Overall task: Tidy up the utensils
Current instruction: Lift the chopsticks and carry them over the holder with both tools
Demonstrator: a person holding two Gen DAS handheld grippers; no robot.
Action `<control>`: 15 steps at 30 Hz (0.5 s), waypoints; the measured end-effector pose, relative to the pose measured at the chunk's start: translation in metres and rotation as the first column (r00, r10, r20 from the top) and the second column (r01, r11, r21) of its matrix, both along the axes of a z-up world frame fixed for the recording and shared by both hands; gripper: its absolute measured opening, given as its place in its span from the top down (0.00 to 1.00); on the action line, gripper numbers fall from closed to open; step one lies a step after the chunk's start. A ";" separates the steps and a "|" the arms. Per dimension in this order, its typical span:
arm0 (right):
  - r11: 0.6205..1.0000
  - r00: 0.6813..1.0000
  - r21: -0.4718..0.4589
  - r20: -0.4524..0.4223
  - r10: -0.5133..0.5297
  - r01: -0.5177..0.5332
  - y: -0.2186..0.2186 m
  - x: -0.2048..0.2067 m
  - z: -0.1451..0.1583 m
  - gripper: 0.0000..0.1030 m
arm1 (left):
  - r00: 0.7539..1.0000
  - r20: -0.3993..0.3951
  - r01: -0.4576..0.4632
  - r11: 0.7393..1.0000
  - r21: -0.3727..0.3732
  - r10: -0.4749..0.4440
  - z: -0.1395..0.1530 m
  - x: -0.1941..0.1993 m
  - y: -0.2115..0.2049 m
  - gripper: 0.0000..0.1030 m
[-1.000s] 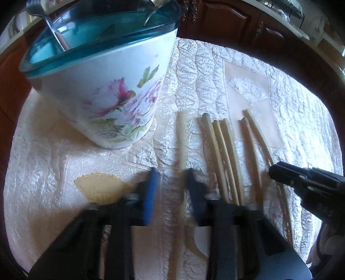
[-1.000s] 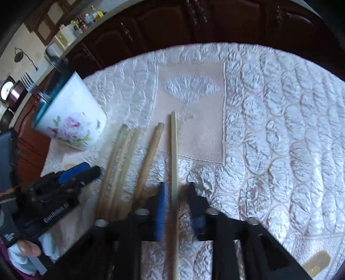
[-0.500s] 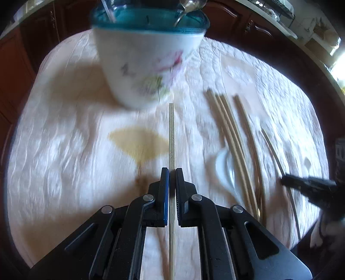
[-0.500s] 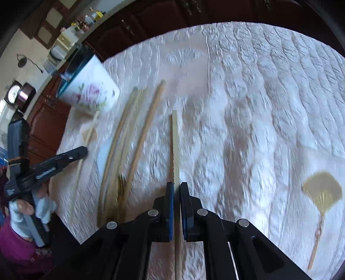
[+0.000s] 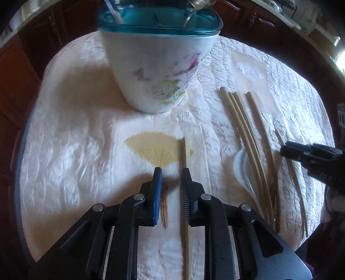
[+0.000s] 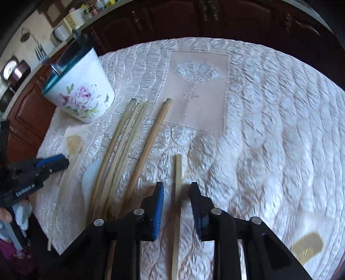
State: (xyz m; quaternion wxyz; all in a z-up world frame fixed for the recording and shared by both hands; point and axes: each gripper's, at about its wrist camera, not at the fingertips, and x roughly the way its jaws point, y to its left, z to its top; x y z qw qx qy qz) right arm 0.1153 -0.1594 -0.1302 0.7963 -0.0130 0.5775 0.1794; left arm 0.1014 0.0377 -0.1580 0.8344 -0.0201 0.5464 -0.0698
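Note:
My left gripper (image 5: 171,172) has its jaws opening. A pale chopstick (image 5: 184,155) runs between them against the right pad, and the left pad stands clear of it. My right gripper (image 6: 176,186) is also opening, with another chopstick (image 6: 178,168) loose between its pads. A white floral pot (image 5: 155,71) with a teal rim stands ahead, holding metal cutlery. A bundle of chopsticks (image 5: 243,129) lies to the right of the left gripper. In the right wrist view the pot (image 6: 82,97) stands at the far left, and the bundle (image 6: 123,146) lies between the two grippers.
A white spoon (image 5: 241,168) lies partly under the bundle. The quilted cream tablecloth (image 6: 269,129) covers the round table. Dark wooden cabinets (image 6: 194,19) ring the far side. A fork (image 6: 39,53) sticks out of the pot.
Half a second ago both grippers were shut on their chopsticks. Now both pairs of jaws have parted, and each stick reaches less far ahead of the fingers.

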 end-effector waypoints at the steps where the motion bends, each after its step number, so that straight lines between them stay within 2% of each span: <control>1: 1.000 1.000 0.000 0.004 0.009 -0.009 0.002 0.003 -0.001 0.87 | 1.000 -0.003 -0.001 1.000 0.007 0.001 -0.001 0.004 -0.001 0.82; 3: 1.000 1.000 0.001 0.006 0.018 -0.018 0.003 0.008 0.000 0.95 | 1.000 0.002 0.010 1.000 0.023 -0.011 -0.003 0.012 -0.007 0.82; 7: 0.998 1.000 0.056 0.014 0.013 -0.014 0.004 0.015 0.007 0.95 | 0.999 0.006 0.044 0.998 0.051 -0.044 -0.005 0.026 -0.020 0.83; 10: 0.998 1.000 0.067 0.023 0.006 -0.008 -0.004 0.013 0.015 0.95 | 0.997 -0.015 0.082 0.996 0.023 -0.081 -0.004 0.030 -0.028 0.90; 13: 0.997 1.000 0.076 0.028 0.006 -0.008 -0.007 0.009 0.020 0.95 | 0.995 0.001 0.097 0.995 -0.022 -0.097 0.005 0.028 -0.026 0.90; 15: 0.996 1.000 0.091 0.028 0.001 -0.003 -0.015 0.002 0.024 0.95 | 0.996 -0.006 0.093 0.994 -0.062 -0.093 0.008 0.028 -0.022 0.86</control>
